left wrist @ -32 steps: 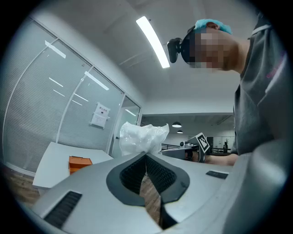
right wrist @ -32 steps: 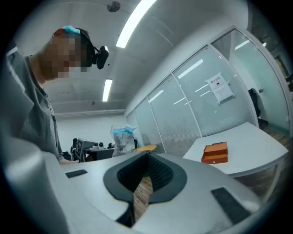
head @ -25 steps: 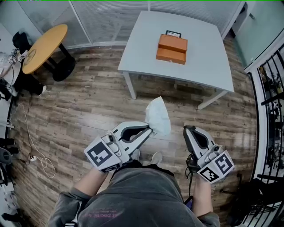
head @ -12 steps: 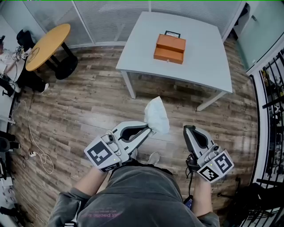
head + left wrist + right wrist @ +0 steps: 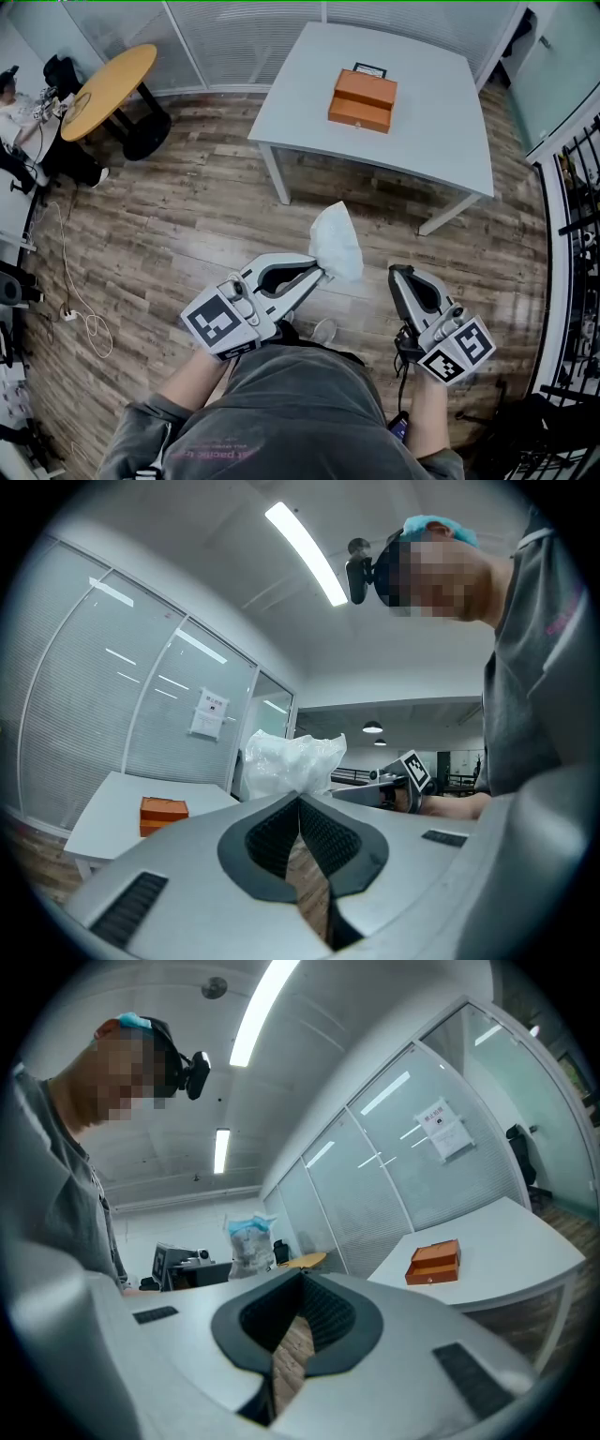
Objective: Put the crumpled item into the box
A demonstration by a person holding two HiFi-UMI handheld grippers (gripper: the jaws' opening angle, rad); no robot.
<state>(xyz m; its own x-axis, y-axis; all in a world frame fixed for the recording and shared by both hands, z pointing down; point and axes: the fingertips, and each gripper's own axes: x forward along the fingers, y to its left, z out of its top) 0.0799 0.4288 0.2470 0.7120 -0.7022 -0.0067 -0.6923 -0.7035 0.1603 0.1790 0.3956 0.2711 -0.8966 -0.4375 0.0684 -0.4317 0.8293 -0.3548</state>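
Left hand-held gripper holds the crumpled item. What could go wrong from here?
1. The left hand-held gripper pinches the crumpled item only by an edge at its tips, so it may slip on the way.
2. The box on the table looks shut. The right hand-held gripper, shut and empty, may have to open it.

No words or numbers can be read anywhere. A paper sign [image 5: 208, 712] hangs on the glass wall [image 5: 112, 686] behind the white table [image 5: 441, 122]. A small card [image 5: 367, 69] lies on that table just behind the orange box [image 5: 363, 100]. The print on both is too small to tell. The left cube [image 5: 217, 323] on the left gripper [image 5: 320, 272] and the right cube [image 5: 457, 352] on the right gripper [image 5: 400, 273] show only black-and-white square patterns, no letters.
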